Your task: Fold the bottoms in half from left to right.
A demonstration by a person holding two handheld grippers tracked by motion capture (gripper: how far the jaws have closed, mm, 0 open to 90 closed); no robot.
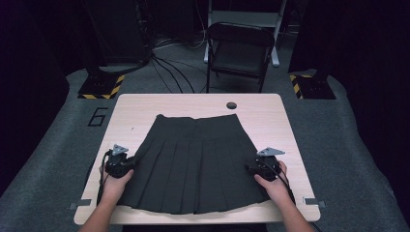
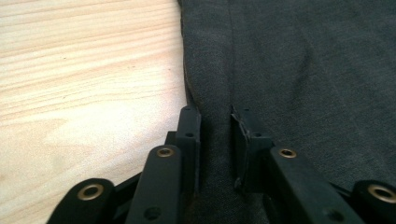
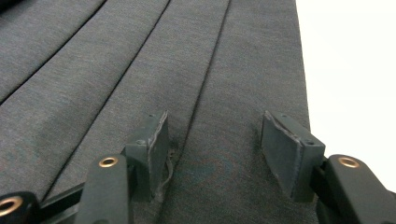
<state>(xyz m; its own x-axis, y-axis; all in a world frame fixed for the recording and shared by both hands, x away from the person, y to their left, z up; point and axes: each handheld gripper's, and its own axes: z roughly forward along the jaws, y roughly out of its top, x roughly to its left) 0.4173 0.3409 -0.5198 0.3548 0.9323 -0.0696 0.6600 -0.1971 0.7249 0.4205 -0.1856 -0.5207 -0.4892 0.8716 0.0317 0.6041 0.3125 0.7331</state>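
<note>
Both pairs of jaws are standing apart and resting down on the cloth: the left gripper [image 2: 215,122] is straddling a narrow strip of fabric just inside the left side edge of the dark grey pleated skirt [image 1: 193,162], with only a slim gap left between its pads, while the right gripper [image 3: 214,140] is spread much wider, bracketing a pleat fold near the skirt's right side edge. The skirt is lying flat in the middle of the light wooden table [image 1: 145,104], its waistband at the far end and its hem spreading out along the near edge. In the high view the left gripper [image 1: 126,165] and right gripper [image 1: 255,167] are sitting at matching points, about halfway down each side. Neither one is pinching cloth yet, so the step in hand appears to be taking hold of both side edges, probably as the start of a fold. The next move is likely calling for each pair to close on the fabric, catching every layer at the edge, the right needing the longer closing travel, and then for both hands to be lifting together so that the pleats are not dragging out of line.
</note>
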